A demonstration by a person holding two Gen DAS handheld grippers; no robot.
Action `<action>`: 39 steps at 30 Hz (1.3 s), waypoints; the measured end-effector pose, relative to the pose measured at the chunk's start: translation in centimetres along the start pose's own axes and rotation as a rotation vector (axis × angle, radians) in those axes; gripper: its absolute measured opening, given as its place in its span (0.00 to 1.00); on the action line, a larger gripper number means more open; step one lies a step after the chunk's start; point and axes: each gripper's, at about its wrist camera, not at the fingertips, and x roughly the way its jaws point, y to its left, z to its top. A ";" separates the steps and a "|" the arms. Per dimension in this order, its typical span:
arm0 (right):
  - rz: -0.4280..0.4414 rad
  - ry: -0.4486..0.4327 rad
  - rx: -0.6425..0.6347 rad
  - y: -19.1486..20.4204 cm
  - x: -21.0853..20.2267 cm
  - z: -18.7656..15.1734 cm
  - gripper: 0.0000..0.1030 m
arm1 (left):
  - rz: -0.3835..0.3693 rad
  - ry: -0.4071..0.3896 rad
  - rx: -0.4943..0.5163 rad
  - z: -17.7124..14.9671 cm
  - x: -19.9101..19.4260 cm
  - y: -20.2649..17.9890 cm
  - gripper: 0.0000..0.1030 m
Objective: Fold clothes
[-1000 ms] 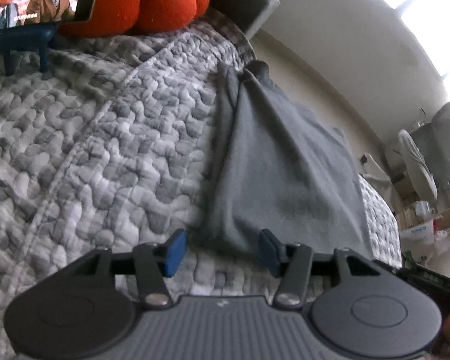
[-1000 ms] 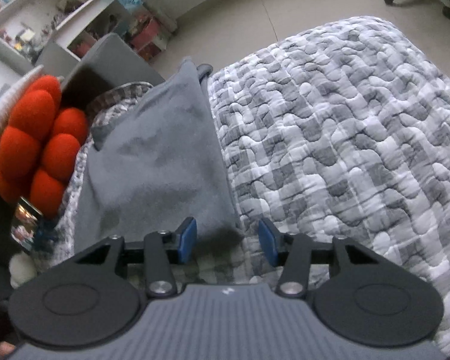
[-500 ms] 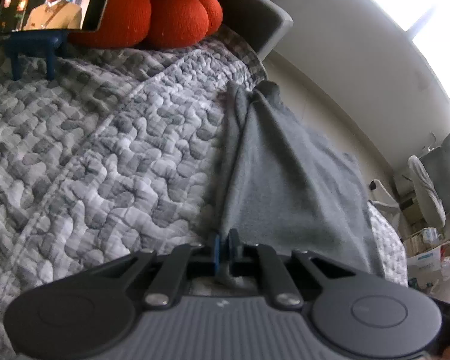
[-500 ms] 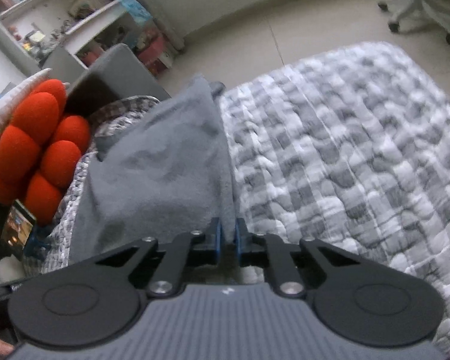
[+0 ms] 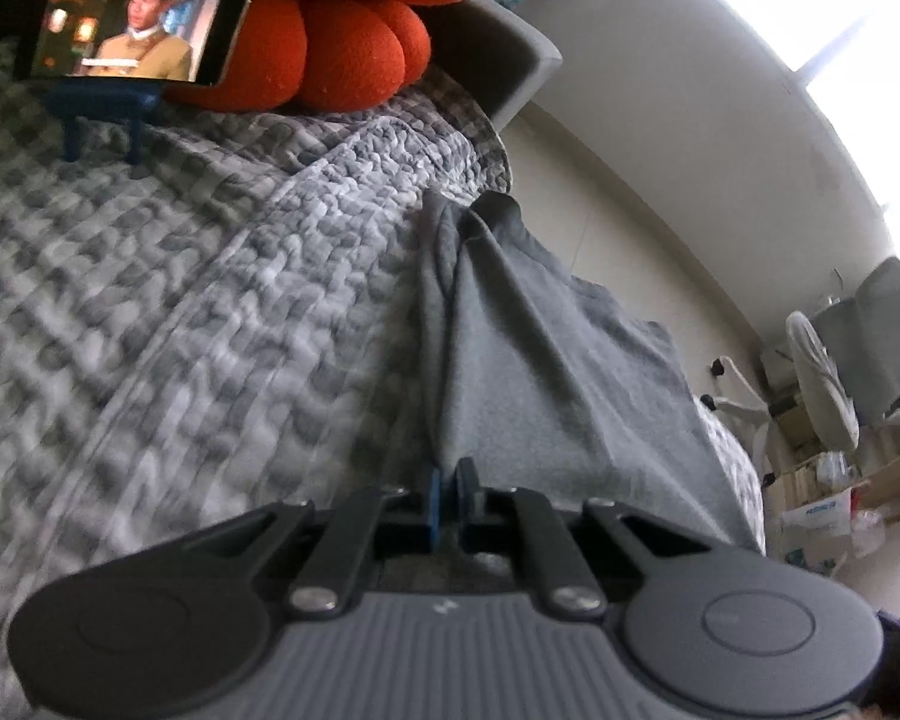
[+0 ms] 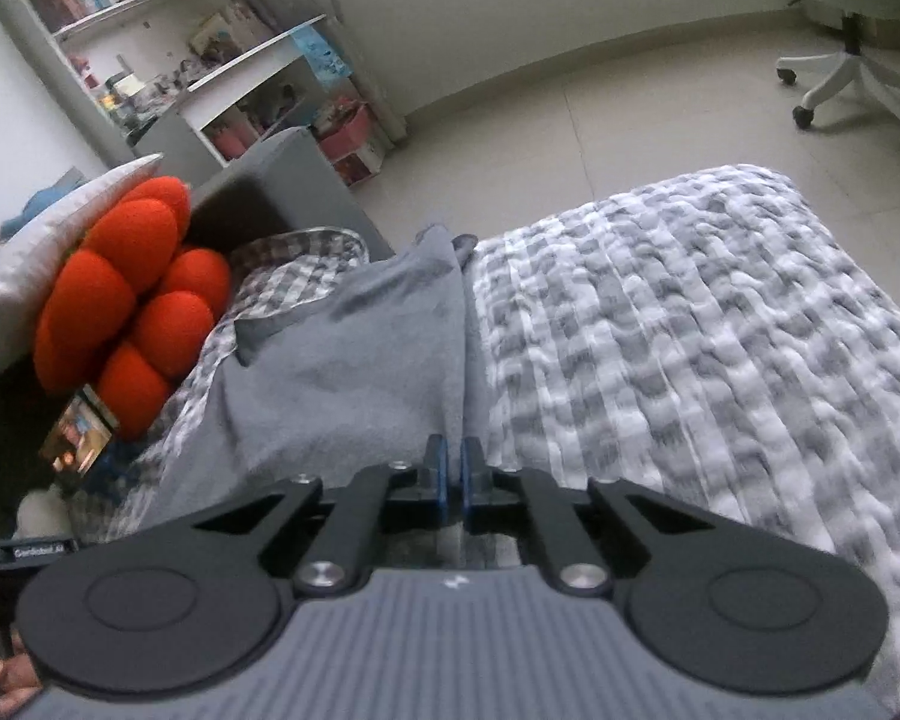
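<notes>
A grey garment (image 5: 546, 372) lies stretched along the edge of a bed with a grey-and-white quilt (image 5: 180, 300). My left gripper (image 5: 448, 495) is shut on the garment's near left corner and lifts it off the quilt. In the right wrist view the same garment (image 6: 354, 372) runs away from me over the quilt (image 6: 690, 348). My right gripper (image 6: 452, 474) is shut on its near right corner, also raised. The cloth hangs taut between both grippers and its far end.
An orange knotted cushion (image 5: 342, 42) and a phone on a blue stand (image 5: 132, 54) sit at the head of the bed. A grey headboard (image 6: 282, 186), bookshelves (image 6: 150, 42) and a white office chair (image 6: 846, 36) stand beyond. The bed edge drops to tiled floor (image 6: 570, 132).
Both grippers were open over the garment's near edge a second ago. They closed on its two near corners and have since lifted the cloth, pulling it taut.
</notes>
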 end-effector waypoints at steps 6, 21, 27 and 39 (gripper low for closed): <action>0.001 0.053 -0.001 -0.6 -4.4 -4.9 0.05 | 0.038 0.066 0.054 -6.3 -3.7 1.2 0.05; -0.149 0.194 -0.157 1.2 -5.0 -10.6 0.14 | 0.108 0.169 0.142 -10.0 -5.1 3.7 0.19; -0.147 0.091 -0.190 1.4 -4.5 -5.5 0.15 | 0.065 0.084 0.215 -4.9 -3.1 0.8 0.19; -0.046 0.043 -0.387 4.4 7.8 2.4 0.25 | 0.113 -0.019 0.552 2.6 4.6 -5.1 0.47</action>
